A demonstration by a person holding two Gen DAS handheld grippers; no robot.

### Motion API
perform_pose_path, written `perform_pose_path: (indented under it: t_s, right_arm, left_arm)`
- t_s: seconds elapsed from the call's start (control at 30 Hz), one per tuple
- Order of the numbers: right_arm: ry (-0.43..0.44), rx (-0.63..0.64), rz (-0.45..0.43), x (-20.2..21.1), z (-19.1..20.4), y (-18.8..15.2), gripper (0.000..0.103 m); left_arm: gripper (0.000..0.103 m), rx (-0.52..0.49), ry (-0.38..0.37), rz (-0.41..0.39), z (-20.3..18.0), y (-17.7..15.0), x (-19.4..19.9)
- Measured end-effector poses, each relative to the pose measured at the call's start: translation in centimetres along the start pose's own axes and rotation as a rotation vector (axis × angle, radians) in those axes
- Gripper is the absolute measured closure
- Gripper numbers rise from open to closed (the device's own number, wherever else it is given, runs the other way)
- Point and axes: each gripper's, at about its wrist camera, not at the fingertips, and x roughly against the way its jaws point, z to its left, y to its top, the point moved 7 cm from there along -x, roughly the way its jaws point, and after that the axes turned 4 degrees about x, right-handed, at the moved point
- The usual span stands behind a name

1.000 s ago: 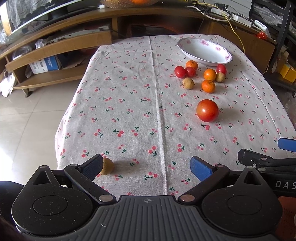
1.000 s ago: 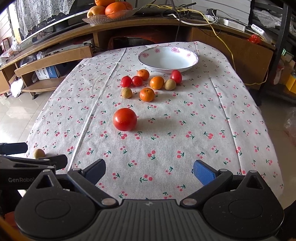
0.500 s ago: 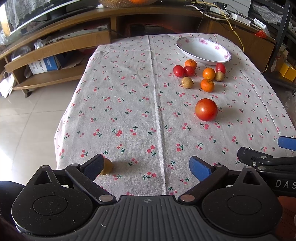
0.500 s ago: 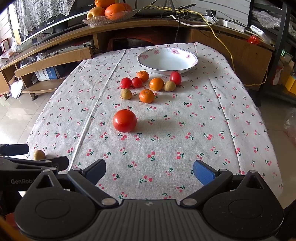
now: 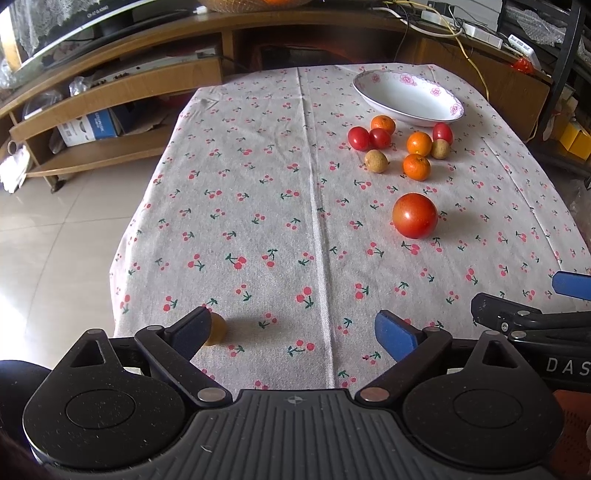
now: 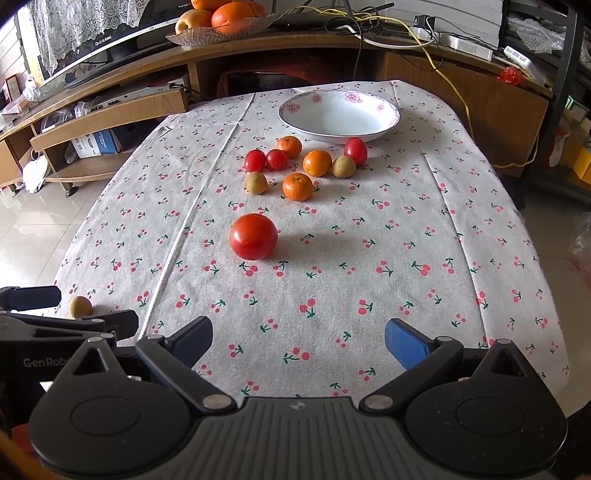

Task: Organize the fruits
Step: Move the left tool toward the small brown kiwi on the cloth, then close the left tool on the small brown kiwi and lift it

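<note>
Left wrist view: the left gripper (image 5: 293,326) hangs low over the near edge of the cherry-print tablecloth (image 5: 258,192), jaws spread wide with nothing between them. A small brown fruit (image 5: 216,329) lies just beside the left finger, partly hidden by it; contact cannot be confirmed. The large tomato (image 5: 414,215) sits alone at mid-table, right of the centre crease. It is round, with no readable long axis. Beyond it lies a loose cluster: 3 oranges (image 5: 416,167), 3 small red tomatoes (image 5: 358,138) and 2 brown fruits (image 5: 376,161). The white floral bowl (image 5: 408,96) stands at the far end, tilted by the lens, with nothing inside. The right gripper's fingers enter at the right edge.

Right wrist view: the right gripper (image 6: 299,341) is likewise released, jaws wide apart over bare cloth. The large tomato (image 6: 253,236) lies ahead, left of centre. The bowl (image 6: 339,116) is unfilled; the cluster sits just in front of it. On the cabinet behind, a glass dish (image 6: 218,35) holds oranges and a paler fruit.
</note>
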Motion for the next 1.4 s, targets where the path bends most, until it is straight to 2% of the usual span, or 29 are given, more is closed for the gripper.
perform_pose_path:
  t_s: [0.53,0.87,1.23,1.4]
  right_arm:
    - [0.011,0.003,0.002,-0.1,0.2,0.0,0.002]
    - [0.056,0.071,-0.005,-0.4,2.0,1.1,0.002]
    - [0.124,0.137,0.040,-2.2,3.5,1.6,0.002]
    - [0.131,0.139,0.044,-2.5,3.4,1.8,0.002]
  left_arm:
    - [0.007,-0.001,0.011,0.003,0.1,0.0,0.1]
    - [0.016,0.050,0.043,0.005,1.5,0.4,0.8]
    - [0.016,0.074,0.061,0.070,3.0,-0.6,-1.0]
    - [0.026,0.100,0.052,0.089,3.4,-0.4,-1.7]
